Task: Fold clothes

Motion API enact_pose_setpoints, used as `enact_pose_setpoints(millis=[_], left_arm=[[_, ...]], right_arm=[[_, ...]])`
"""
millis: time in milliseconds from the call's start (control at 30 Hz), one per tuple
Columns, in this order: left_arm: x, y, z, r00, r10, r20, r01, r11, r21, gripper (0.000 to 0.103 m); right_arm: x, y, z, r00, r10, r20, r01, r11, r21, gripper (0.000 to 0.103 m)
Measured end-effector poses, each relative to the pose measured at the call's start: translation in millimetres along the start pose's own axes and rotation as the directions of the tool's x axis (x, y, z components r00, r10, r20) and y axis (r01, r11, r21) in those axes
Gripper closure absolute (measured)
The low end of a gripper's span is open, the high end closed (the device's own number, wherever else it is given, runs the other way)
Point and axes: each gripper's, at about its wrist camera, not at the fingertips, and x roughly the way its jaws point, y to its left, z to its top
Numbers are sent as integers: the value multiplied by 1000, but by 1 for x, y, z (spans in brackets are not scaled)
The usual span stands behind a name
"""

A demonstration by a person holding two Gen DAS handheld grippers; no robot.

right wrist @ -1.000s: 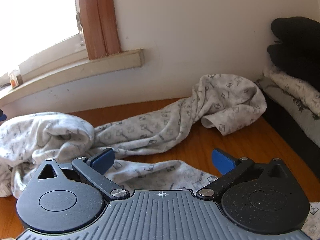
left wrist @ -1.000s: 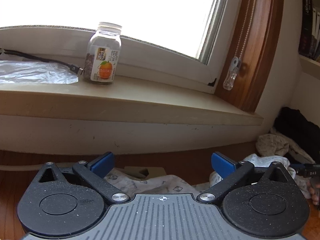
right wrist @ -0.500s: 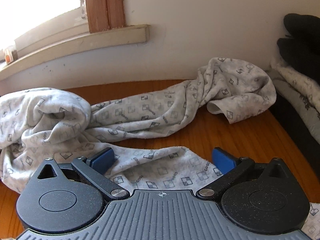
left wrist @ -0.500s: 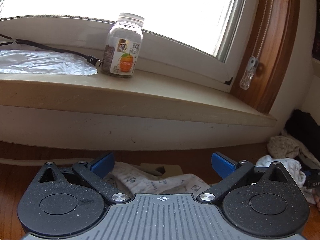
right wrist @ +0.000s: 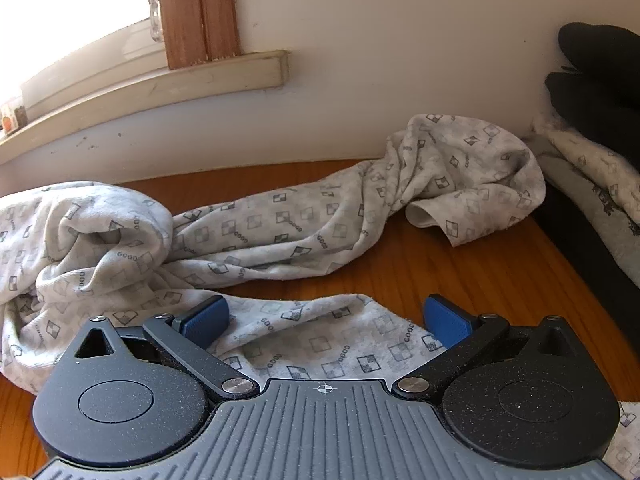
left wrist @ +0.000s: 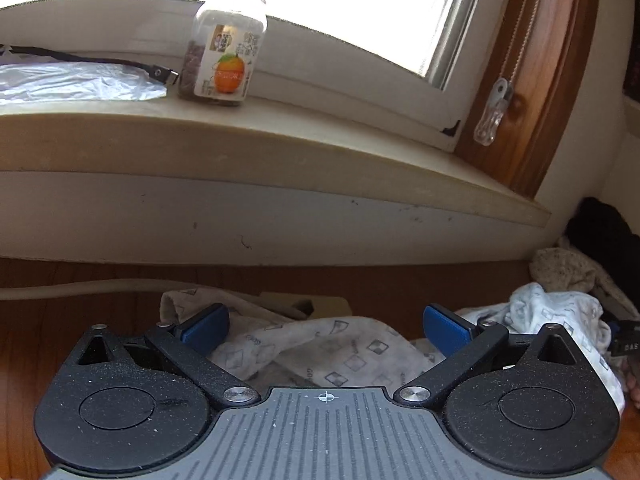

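Jar (left wrist: pixel 224 44) (orange label) on windowsill (left wrist: pixel 280 148)

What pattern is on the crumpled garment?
Pale grey garment with small checkered diamonds and lettering; clearest in the right wrist view.

My left wrist camera sits low, close to the windowsill (left wrist: pixel 280 148), facing it; my right looks along the wall beside it. Both share the patterned garment (right wrist: pixel 280 232).
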Motion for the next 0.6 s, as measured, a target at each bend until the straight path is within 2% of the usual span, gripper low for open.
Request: enact_pose_setpoints(millis=[167,333,433,500,600], left_arm=[[-24,-1,6,995,16,97,-18,1000,13,0],[-39,16,3,994,65,92,-59,996,-67,0],[-47,20,1,998,-7,57,13,995,-99,15],[-52,22,-3,999,-21,33,24,995,-99,34],[-57,19,-9,1000,-13,13,14,998,-67,41]], right_arm=[[0,-1,1,1000,-1,-2,1,1000,-1,0],[0,1,2,1000,-3,-3,3,1000,-7,0],[0,0,3,1000,10,-3,-10,1000,-3,0],[-2,0,3,1000,28,-1,-28,1000,1,0],[-20,5,11,998,52,40,-53,998,21,12]])
